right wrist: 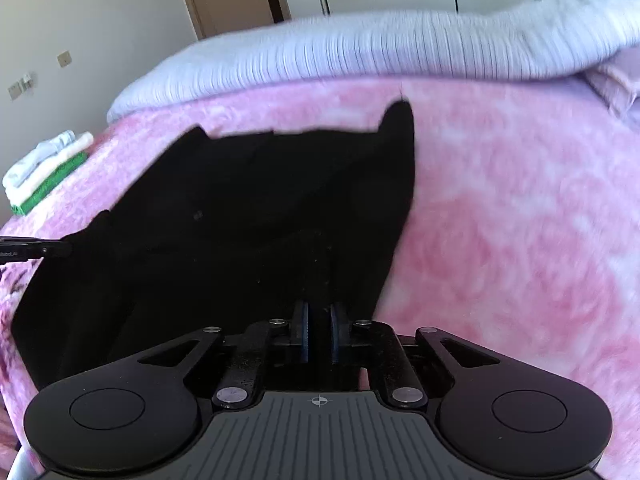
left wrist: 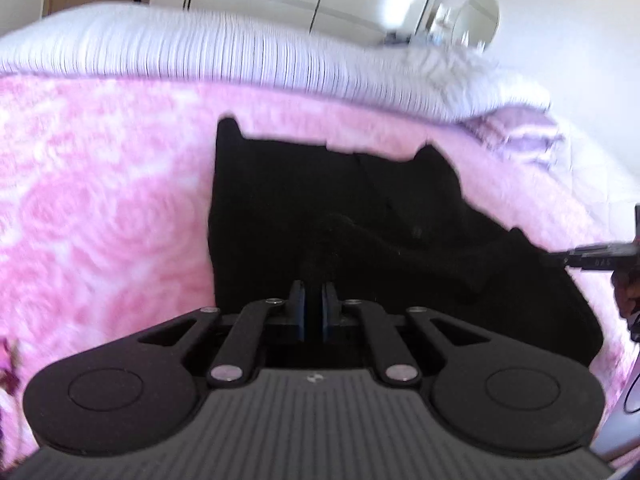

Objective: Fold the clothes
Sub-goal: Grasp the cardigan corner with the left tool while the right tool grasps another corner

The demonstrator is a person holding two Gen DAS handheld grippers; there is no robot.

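I've got the black garment (left wrist: 360, 220) spread across the pink rose-patterned blanket (left wrist: 100, 200) on the bed, and both tools are at its near edge; my left gripper (left wrist: 313, 300) has its blue-padded fingers drawn in narrow with a dark fold of the cloth bunched between them, so I read that as a pinch on the garment; same story on the right, where my right gripper (right wrist: 319, 316) sits narrow with black fabric rising into the slot between its pads; from the left camera I can see the other tool's fingertip poking in at the far right edge, touching the cloth's side; from the right camera the garment (right wrist: 240, 208) runs away from me, one corner peaked up toward the striped white bedding (right wrist: 400, 48) beyond; off on the left edge of the bed there's a small stack of folded cloths (right wrist: 44, 172), white, cream and green, well apart from the black piece; everything's a bit motion-blurred.
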